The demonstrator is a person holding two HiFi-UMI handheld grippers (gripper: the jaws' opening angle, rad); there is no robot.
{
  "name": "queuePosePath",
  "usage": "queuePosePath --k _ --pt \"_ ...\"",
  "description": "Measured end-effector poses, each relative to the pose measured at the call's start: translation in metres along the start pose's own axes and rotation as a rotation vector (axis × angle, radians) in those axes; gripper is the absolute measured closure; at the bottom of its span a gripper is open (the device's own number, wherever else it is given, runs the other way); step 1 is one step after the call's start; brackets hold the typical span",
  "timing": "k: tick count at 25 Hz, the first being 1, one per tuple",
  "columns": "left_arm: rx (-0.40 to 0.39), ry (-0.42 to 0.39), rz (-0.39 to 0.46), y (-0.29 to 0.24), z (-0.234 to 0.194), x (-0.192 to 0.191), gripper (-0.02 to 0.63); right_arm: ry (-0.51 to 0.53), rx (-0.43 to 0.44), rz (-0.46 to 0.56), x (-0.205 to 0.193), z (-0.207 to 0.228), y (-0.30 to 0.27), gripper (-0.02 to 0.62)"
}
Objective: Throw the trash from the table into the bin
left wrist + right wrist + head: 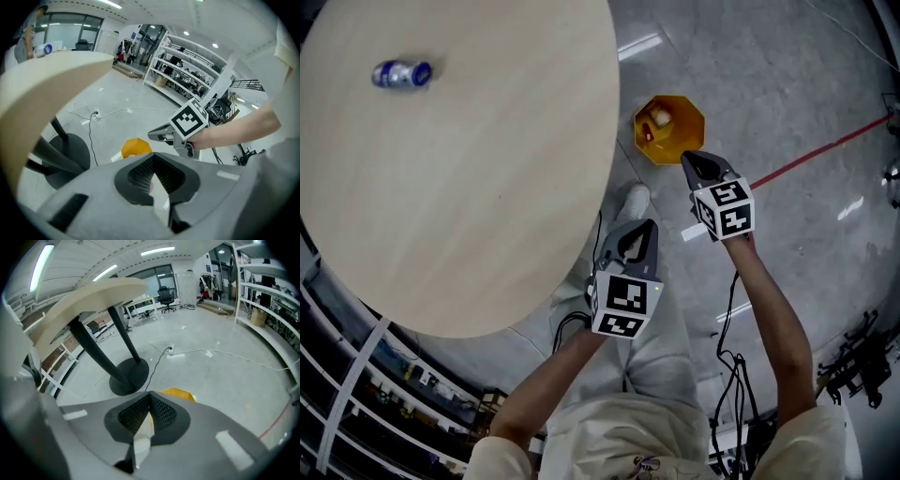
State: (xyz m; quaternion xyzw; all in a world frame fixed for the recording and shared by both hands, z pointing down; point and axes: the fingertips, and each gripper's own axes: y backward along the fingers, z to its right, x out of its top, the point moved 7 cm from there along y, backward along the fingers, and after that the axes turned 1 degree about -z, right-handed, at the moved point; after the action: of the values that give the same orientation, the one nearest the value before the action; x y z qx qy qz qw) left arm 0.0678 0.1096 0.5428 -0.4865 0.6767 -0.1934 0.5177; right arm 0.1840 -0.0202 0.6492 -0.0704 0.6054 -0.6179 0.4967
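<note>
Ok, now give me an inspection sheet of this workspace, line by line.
Surface: round pale table.
Job's things: blue-labelled bottle lying on its side on the table; yellow bin on the floor, trash inside.
Clutter: nothing seen.
Grippers: left hand-held gripper shut, empty; right hand-held gripper shut, empty.
Cables: black cable hanging by the right arm; white cable on the floor.
Surroundings: grey floor, metal shelving.

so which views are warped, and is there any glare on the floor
Head view: barely warped, bright streaks of glare on the floor. Left gripper view: fisheye, the table edge bows, corners go dark. Right gripper view: same fisheye, shelves curve, ceiling lamp blown out.
</note>
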Motion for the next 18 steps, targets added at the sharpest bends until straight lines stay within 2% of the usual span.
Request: queuePosePath --k 9,15,18 --pt "-0.046 -0.072 0.075 0.088 0.033 0.03 0.601 0.025 -0.009 0.107 0.048 -0.067 0.1 0.589" --pt "-0.017 -0.035 0.13 0.166 0.025 0.041 0.602 0.036 -0.017 0.128 0.068 -0.128 0.149 0.589" --pt "-0.008 -0.014 0.166 0.209 0.014 0.037 0.602 0.016 0.007 0.16 0.083 -0.169 0.165 0.589"
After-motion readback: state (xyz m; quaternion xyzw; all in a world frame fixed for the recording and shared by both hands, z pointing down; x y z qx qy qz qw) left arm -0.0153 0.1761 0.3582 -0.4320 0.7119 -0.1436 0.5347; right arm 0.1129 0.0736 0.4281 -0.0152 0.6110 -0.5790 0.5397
